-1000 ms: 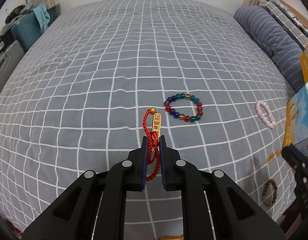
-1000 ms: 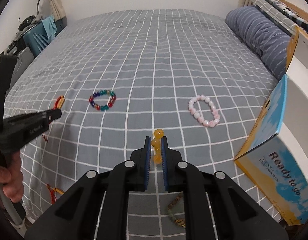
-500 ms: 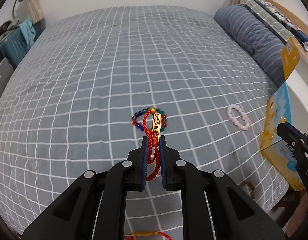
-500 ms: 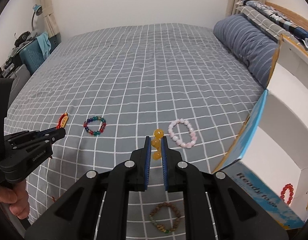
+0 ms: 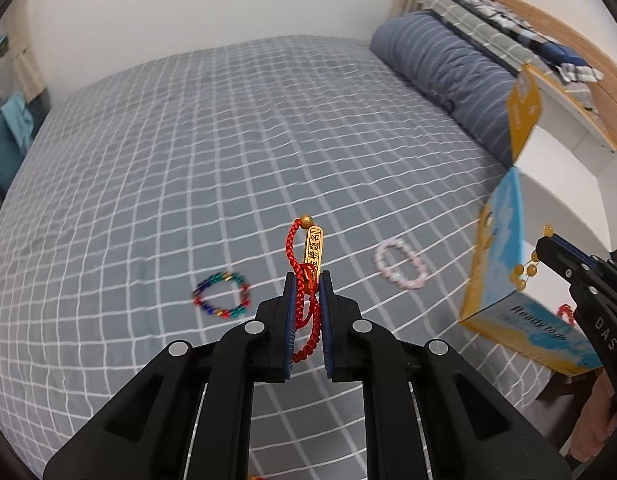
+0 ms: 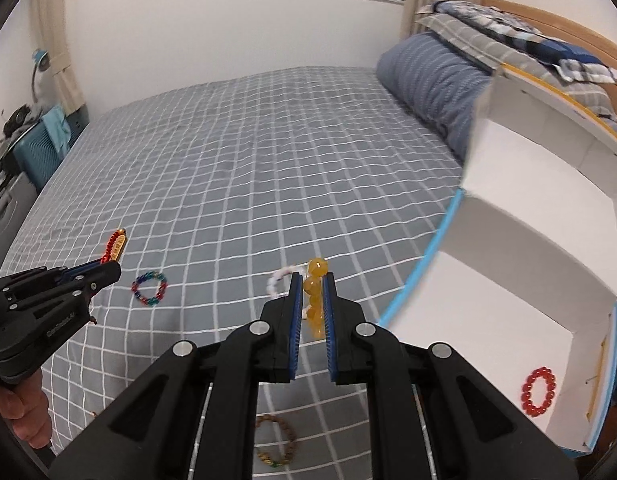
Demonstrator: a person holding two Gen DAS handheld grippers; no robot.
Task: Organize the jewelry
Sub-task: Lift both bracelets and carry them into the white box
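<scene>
The box (image 5: 520, 316) carried the words "Ready to go" on its blue side. "DAS" stood on the right gripper (image 5: 546, 240). The gold tag (image 5: 313, 250) bore four Chinese characters, too small to read surely.

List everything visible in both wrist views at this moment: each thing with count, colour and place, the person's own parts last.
Bedspread: one, grey with white grid, under everything.
Box: one, white inside, blue and yellow outside, open at right.
Red bead bracelet: one, inside the box.
Multicolour bracelet: one, on bedspread.
Pink bracelet: one, on bedspread.
Brown bracelet: one, near edge.
Pillow: one, blue striped, far right.
Red cord charm: one, in left gripper.
Amber bracelet: one, in right gripper.
Hand: one, lower left.
</scene>
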